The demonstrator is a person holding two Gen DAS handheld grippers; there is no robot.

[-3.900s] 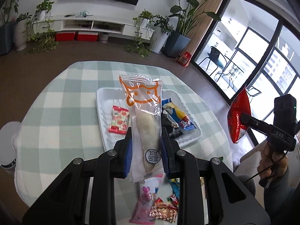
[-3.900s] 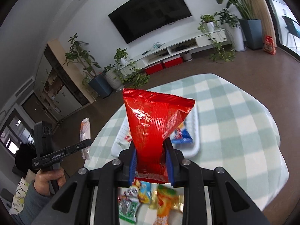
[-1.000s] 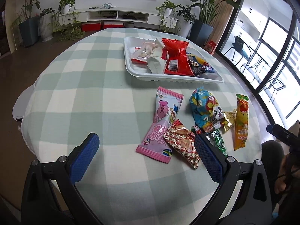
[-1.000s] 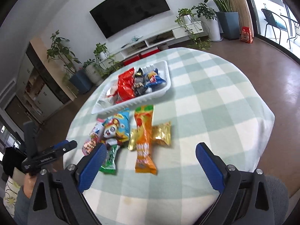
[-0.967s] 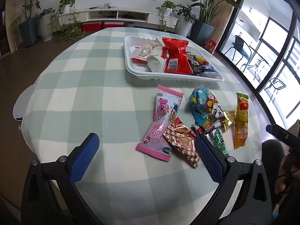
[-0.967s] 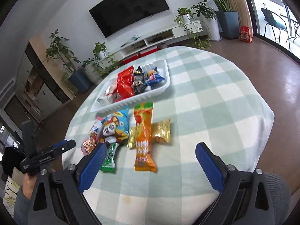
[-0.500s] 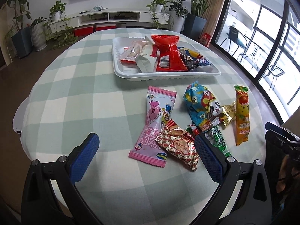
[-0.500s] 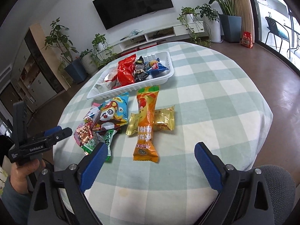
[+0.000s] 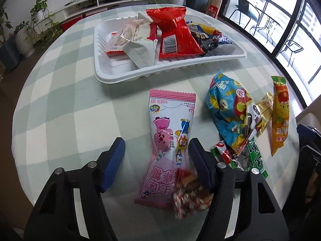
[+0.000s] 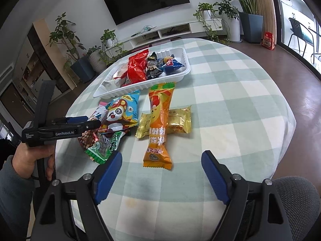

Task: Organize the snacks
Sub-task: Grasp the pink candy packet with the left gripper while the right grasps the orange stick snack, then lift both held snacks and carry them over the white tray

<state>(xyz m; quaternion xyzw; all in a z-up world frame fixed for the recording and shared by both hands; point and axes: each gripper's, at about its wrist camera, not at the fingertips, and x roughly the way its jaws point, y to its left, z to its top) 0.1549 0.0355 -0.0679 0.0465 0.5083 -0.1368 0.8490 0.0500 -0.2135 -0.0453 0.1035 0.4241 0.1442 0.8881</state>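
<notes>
A white tray (image 9: 112, 76) at the table's far side holds a red bag (image 9: 176, 34) and several other snacks; it also shows in the right wrist view (image 10: 185, 73). My left gripper (image 9: 156, 156) is open, its jaws either side of a pink snack pack (image 9: 170, 132) lying on the cloth, with a red-patterned candy pack (image 9: 190, 192) on its near end. My right gripper (image 10: 161, 172) is open and empty, just short of an orange snack pack (image 10: 159, 126) that lies across a gold candy (image 10: 176, 122). A blue panda bag (image 10: 120, 110) and a green pack (image 10: 106, 144) lie left of it.
The round table has a green-and-white checked cloth (image 10: 230, 92). A grey chair (image 10: 297, 200) sits at the near right edge. The room beyond has a TV shelf (image 10: 170, 32), potted plants and glass doors.
Both grippers have come down and forward towards the loose snacks. My left gripper's jaws have narrowed and now straddle the pink pack. My right gripper has neared the orange pack.
</notes>
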